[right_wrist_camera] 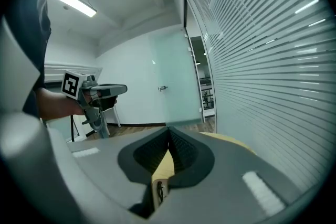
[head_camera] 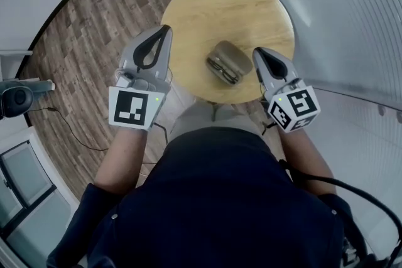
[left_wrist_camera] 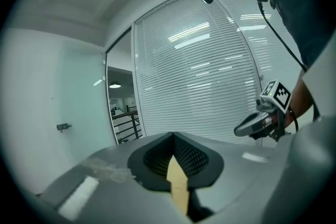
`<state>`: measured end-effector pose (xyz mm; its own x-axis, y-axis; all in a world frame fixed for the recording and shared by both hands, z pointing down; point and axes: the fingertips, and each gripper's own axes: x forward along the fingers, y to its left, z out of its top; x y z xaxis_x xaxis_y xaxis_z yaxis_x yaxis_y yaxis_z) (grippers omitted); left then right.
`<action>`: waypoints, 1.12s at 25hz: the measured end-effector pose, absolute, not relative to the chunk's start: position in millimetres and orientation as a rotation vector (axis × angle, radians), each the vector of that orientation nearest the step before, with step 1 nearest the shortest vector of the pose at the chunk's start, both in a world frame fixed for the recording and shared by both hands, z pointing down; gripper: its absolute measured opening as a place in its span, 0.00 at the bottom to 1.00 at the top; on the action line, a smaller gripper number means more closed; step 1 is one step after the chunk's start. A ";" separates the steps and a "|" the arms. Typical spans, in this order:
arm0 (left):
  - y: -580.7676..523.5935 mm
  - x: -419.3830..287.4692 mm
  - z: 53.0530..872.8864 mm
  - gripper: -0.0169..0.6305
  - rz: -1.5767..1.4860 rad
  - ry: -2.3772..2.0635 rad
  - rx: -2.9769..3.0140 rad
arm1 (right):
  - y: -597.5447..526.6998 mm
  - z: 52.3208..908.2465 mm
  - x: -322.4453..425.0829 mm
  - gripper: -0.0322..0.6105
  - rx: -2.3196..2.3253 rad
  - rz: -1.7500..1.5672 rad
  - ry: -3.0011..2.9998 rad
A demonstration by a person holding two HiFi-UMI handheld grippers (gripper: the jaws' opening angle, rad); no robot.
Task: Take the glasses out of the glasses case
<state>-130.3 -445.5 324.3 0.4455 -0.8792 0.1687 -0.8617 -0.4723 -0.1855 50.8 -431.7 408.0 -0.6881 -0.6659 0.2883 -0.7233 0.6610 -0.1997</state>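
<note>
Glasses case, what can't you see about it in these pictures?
Head view: glasses case and glasses too small to show how they sit.
Left gripper view: case hidden behind the left gripper; only a table strip shows.
Right gripper view: right gripper blocks almost everything; just a dark sliver, unidentifiable.

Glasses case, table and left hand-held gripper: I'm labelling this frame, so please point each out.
glasses case [head_camera: 230, 56], head view, on its olive top shell.
table [head_camera: 207, 6], head view, on bare wood beyond the case.
left hand-held gripper [head_camera: 166, 29], head view, where its jaw tips meet.
</note>
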 end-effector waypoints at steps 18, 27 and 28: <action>-453.2 -108.2 455.5 0.03 -0.449 1.468 -2.780 | -410.7 545.1 23.9 0.15 0.935 0.615 -2.586; -461.7 -117.2 518.9 0.03 -0.453 1.531 -2.827 | -410.0 612.1 15.6 0.16 0.887 0.671 -2.521; -461.6 -118.7 526.3 0.03 -0.461 1.535 -2.834 | -408.9 618.6 14.5 0.16 0.881 0.680 -2.513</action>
<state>-118.7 -461.6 526.3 0.5169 -0.8021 0.2992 -0.8343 -0.5502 -0.0337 14.5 -408.9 618.6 -0.7262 -0.4691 0.5025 -0.6585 0.6845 -0.3127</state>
